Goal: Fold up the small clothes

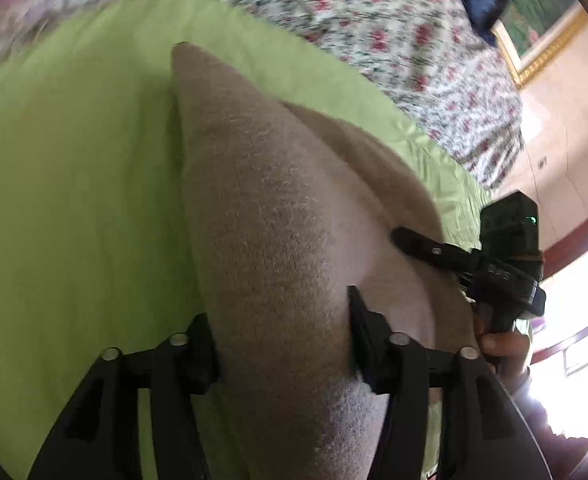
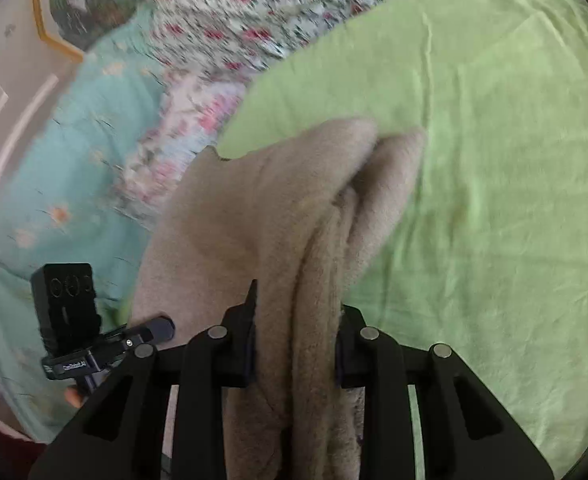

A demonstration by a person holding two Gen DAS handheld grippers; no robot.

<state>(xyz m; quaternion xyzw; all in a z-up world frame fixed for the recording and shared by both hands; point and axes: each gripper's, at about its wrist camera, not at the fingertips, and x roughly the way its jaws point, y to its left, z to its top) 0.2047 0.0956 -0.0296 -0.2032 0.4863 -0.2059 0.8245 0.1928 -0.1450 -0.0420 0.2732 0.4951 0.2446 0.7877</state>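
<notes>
Two pairs of black tongs grip one beige fleece garment (image 1: 277, 216) above a light green sheet (image 1: 73, 168). The left tongs (image 1: 283, 340) are closed on a thick fold of the fuzzy cloth, which bulges up between their plastic fingers and runs forward to a rounded point. In the same view the right tongs (image 1: 422, 244) show at the right, pinching the garment's far edge, with a boxy black camera block above them and a hand (image 1: 502, 346) on the handle below. From the right wrist, the right tongs (image 2: 296, 344) are clamped on several bunched layers of the fleece (image 2: 253, 216), whose soft folds hang in long ridges over the sheet (image 2: 494, 160). The left tongs (image 2: 153, 330) appear at lower left, touching the garment's edge. A floral bedspread (image 2: 253, 12) and a pale turquoise cloth (image 2: 73, 160) lie beyond the smooth, faintly creased sheet
</notes>
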